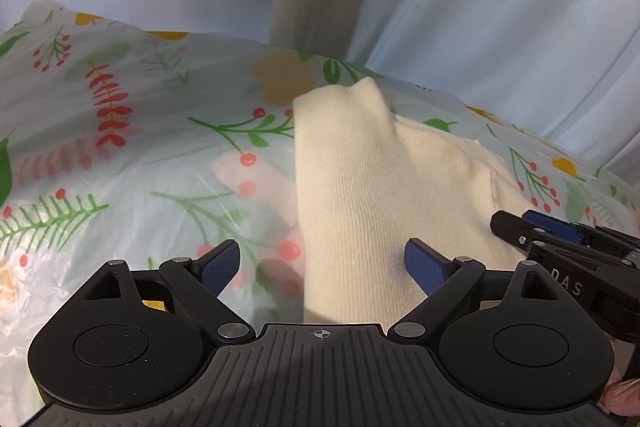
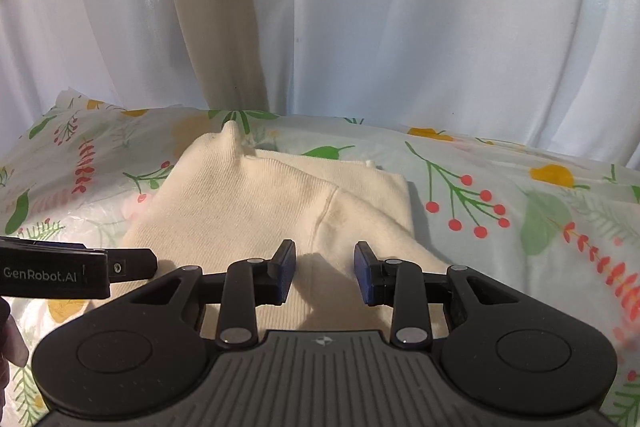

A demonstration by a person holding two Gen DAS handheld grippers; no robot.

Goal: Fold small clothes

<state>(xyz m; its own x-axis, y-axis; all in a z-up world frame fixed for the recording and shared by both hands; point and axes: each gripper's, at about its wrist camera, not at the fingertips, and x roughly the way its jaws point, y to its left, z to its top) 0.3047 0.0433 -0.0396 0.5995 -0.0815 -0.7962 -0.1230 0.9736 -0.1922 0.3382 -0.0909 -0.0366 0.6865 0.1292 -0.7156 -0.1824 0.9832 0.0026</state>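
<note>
I am looking down my left tongs [image 1: 322, 267] at a cream ribbed knit garment [image 1: 360, 195] that is lying partly folded on a desk covered with a floral plastic sheet [image 1: 120, 131] printed with green sprigs, red berries and yellow flowers. The left tongs are standing wide apart, their blue pads [image 1: 222, 265] gripping nothing; the right-hand pad is sitting over the near end of the garment while the left-hand one is hanging over the bare sheet. Whether either pad is touching the cloth I cannot tell. From the right wrist view, the garment [image 2: 248, 195] is lying in the middle of the sheet [image 2: 520, 195], a folded layer overlapping a flatter panel beneath, with a small peak of cloth poking up at its far edge. My right tongs [image 2: 325, 273] are standing partly open with a clear gap between the blue pads [image 2: 285, 269], and the garment's near edge is showing through that gap; they are holding nothing. The two tools are sitting close together: the right tongs [image 1: 560, 239] are entering the left view from the right edge over the garment's side, and the left tongs [image 2: 128, 267] are reaching in from the left of the right view. White curtains [image 2: 400, 27] are hanging behind the desk, with a beige panel [image 2: 216, 7] among them.
</note>
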